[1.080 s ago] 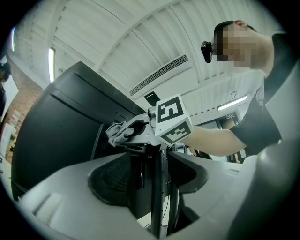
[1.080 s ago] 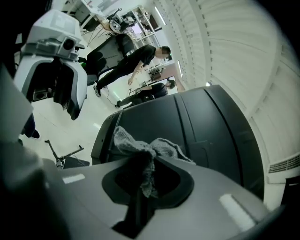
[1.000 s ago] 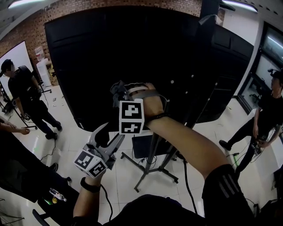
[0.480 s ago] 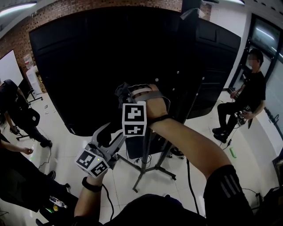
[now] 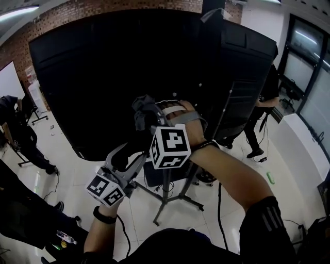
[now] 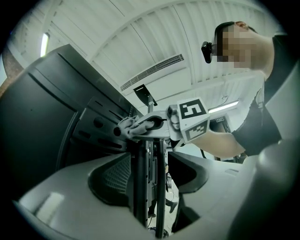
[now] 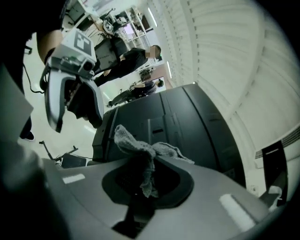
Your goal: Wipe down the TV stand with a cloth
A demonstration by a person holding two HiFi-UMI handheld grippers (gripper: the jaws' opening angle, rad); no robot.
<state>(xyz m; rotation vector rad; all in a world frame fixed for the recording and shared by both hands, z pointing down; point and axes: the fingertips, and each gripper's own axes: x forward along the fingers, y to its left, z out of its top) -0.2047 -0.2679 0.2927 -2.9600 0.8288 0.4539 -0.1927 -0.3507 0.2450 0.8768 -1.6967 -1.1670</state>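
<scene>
White floor tiles (image 5: 85, 167) and a brick wall (image 5: 93, 11) frame the big black TV back (image 5: 103, 77). At lower left, my left claw (image 5: 127, 158) is spread wide, gripping nothing; the TV stand (image 5: 166, 200) shows its poles in the gap. Further right, my right claw (image 5: 148, 114) is clamped on the grey cloth (image 7: 137, 146), up by the black panel, above the stand's legs

A red brick wall (image 5: 103, 7) runs along the far side of the room under a long white strip light (image 5: 18, 13), and a glossy white tiled floor (image 5: 67, 160) spreads below. Tall dark-framed glass windows (image 5: 309, 67) line the right side above a white counter (image 5: 301, 149), and a white board (image 5: 7, 77) stands at the left. Overhead, a white ribbed ceiling (image 6: 140, 28) carries a long slotted vent (image 6: 151, 71).
</scene>
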